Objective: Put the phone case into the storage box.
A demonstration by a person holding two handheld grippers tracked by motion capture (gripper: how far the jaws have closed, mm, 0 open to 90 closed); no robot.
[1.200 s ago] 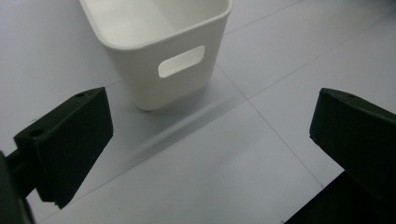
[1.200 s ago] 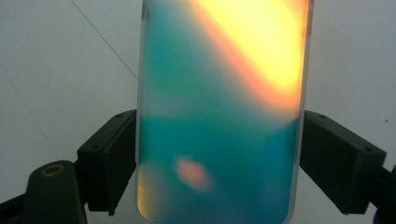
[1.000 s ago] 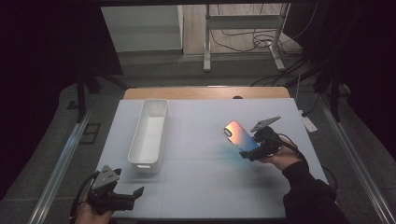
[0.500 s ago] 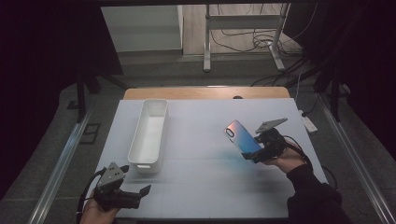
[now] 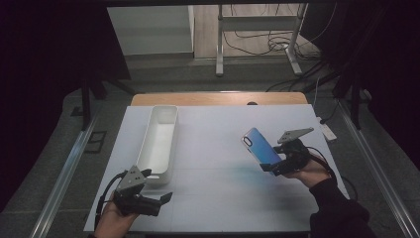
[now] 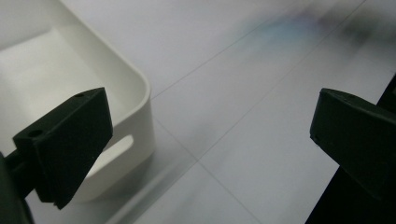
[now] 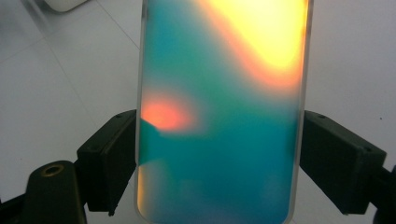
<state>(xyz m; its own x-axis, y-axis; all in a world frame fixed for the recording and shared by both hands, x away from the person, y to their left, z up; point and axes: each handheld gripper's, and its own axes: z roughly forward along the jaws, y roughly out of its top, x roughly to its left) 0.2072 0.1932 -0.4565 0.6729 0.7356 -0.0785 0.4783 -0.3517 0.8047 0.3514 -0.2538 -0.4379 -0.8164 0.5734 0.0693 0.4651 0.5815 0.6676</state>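
High view: compared with a second ago, the left tongs are seen shifted right along the table; one phone case, carried slightly rightward, is held tilted above it by the right tongs. One white bin is counted.

Left gripper view: jaws are spread wide, empty.

Right gripper view: the case is clamped by its edges.

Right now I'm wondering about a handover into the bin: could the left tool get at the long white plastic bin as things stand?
Probably yes. The left tool hovers open just beside the near end of the long white plastic bin, with bare white table between them.
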